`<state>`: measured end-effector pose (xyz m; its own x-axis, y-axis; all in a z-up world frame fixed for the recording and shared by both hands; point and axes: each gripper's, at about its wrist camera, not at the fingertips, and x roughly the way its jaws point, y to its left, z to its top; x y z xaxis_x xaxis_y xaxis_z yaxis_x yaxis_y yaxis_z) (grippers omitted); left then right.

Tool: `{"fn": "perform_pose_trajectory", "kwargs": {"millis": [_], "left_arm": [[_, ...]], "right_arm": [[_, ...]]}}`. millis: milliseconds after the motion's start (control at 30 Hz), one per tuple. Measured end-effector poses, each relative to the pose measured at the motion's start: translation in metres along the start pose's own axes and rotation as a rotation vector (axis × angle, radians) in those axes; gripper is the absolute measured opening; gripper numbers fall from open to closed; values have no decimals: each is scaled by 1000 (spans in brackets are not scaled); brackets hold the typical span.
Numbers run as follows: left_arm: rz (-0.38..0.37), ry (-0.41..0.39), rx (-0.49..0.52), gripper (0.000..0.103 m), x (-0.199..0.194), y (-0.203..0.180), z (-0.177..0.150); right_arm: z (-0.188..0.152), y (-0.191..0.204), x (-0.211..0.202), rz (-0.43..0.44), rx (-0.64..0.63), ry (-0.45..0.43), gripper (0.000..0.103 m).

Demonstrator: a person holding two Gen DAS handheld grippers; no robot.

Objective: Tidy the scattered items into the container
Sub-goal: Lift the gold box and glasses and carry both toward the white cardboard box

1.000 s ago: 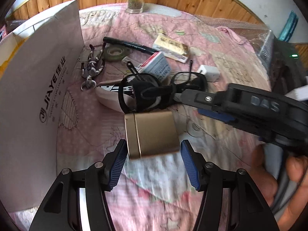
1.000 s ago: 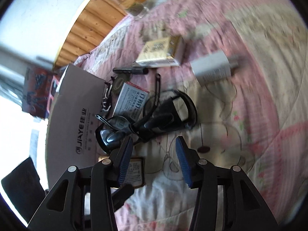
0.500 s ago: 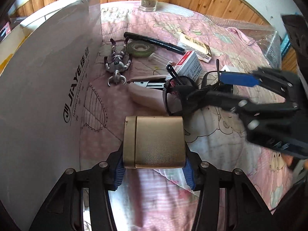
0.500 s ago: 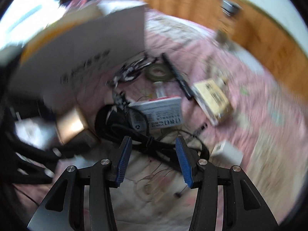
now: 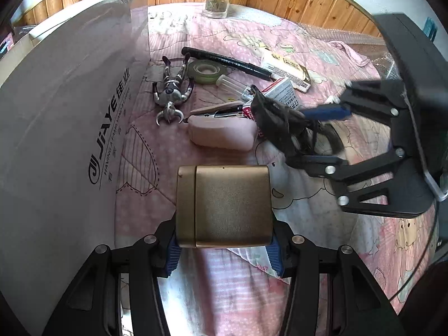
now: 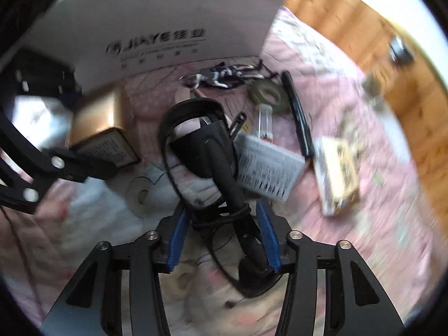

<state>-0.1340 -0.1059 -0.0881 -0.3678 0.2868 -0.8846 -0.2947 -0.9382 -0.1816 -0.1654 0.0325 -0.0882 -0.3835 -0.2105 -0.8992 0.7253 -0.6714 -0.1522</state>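
Moved: vs 1 s ago, left gripper [image 5: 224,247] has clamped the gold tin and raised it off the quilt; right gripper [image 6: 222,236] has swung toward the box w/ the glasses between its pads.
Quilt: pink cartoon-print bedcover [image 5: 330,56] under everything, below both grippers.
Container: big white cardboard box w/ "JIAYE" print [image 5: 64,112], wall upright just left of left gripper; in right wrist view it fills the top, ahead of the fingers [image 6: 179,22].
Gold tin: flat brass-coloured metal case w/ rounded corners [image 5: 224,205], pinched by blue pads on both sides, held outside the box, beside its wall.
Glasses: black-framed eyeglasses w/ black cord bundle [image 6: 207,151], squeezed between right gripper's blue pads, sticking out ahead, off the quilt.
Stapler: pale pink plastic stapler [image 5: 221,134], ahead of left gripper on quilt.
Staple box: white card box w/ red edge [image 5: 282,92], beyond stapler, right.
Marker: long black pen [image 5: 226,63], farther ahead.
Figure: small silver-black toy figure [image 5: 173,92], ahead-left, near box wall.
Tape: olive-green roll [image 5: 207,70], just right of figure.
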Motion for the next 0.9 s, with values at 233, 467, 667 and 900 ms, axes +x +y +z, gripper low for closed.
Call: {"fn": "perform_pose_trajectory", "kwargs": {"millis": [233,467,667,900], "left_arm": [[-6,14,-6,51,-6,-1,-7],[-12,20,11,51,-23,-10,-20],[-12,8,43,51,-39,-24,-28],[-4,-38,86,51,-69,-42,-32]], "right_arm": [[-25,-43,-33,192,437,-74,43],[-70,-43,-39,515,927,-152,43],[-97,-24,-43,592,1104,-205,42],[-97,0,-53,572,1146,-248,41]]}}
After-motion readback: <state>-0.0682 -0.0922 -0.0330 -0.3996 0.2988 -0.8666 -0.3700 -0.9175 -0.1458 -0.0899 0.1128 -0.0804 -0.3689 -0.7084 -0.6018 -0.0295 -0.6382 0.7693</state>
